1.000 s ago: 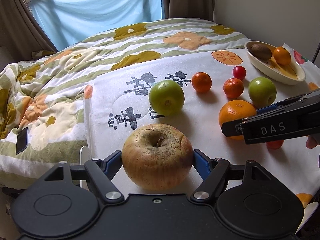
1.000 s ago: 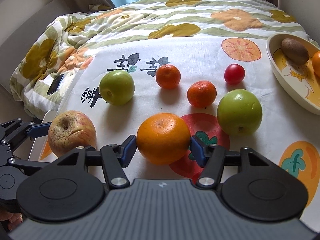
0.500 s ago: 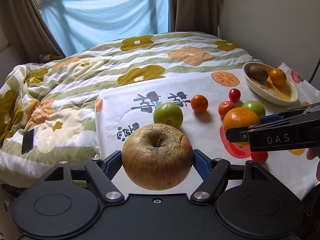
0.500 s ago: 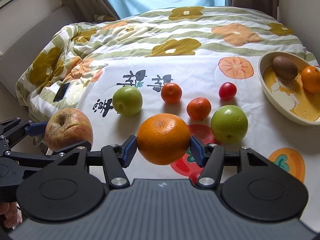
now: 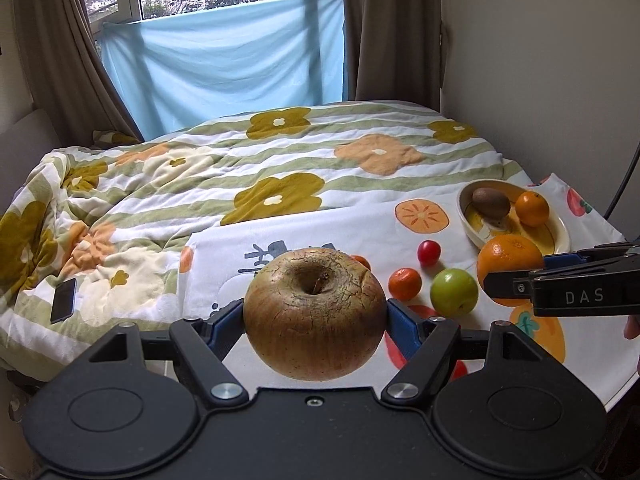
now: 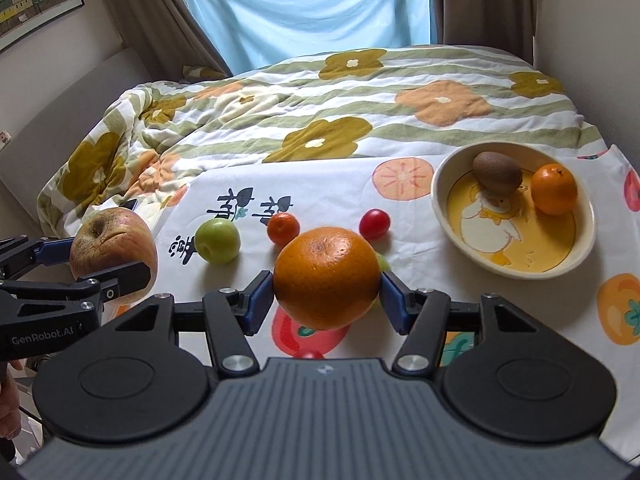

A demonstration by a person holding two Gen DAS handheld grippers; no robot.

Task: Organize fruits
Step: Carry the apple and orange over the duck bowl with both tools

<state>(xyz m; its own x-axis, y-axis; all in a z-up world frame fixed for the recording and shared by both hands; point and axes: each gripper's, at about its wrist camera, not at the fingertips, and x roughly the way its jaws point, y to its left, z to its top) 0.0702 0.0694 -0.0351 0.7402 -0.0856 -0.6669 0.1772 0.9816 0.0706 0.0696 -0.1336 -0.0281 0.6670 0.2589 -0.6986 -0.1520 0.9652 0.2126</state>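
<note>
1. My right gripper (image 6: 327,282) is squeezing the big orange (image 6: 326,278); the bowl (image 6: 442,184) is sitting ahead and to the right of its jaws.
2. My left gripper (image 5: 315,314) is gripping the wrinkly apple (image 5: 314,312); the bowl is lying farther off, so the right one is nearer.

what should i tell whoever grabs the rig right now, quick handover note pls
Left gripper: shut on the wrinkled apple, held above the cloth.
Right gripper: shut on the big orange, also lifted.
Bowl at the far right of the cloth holds a kiwi and a small orange.
Still loose on the cloth: green apple, second green apple, two mandarins, cherry tomato.
Left to do: probably place both held fruits, then sort the loose ones.
</note>
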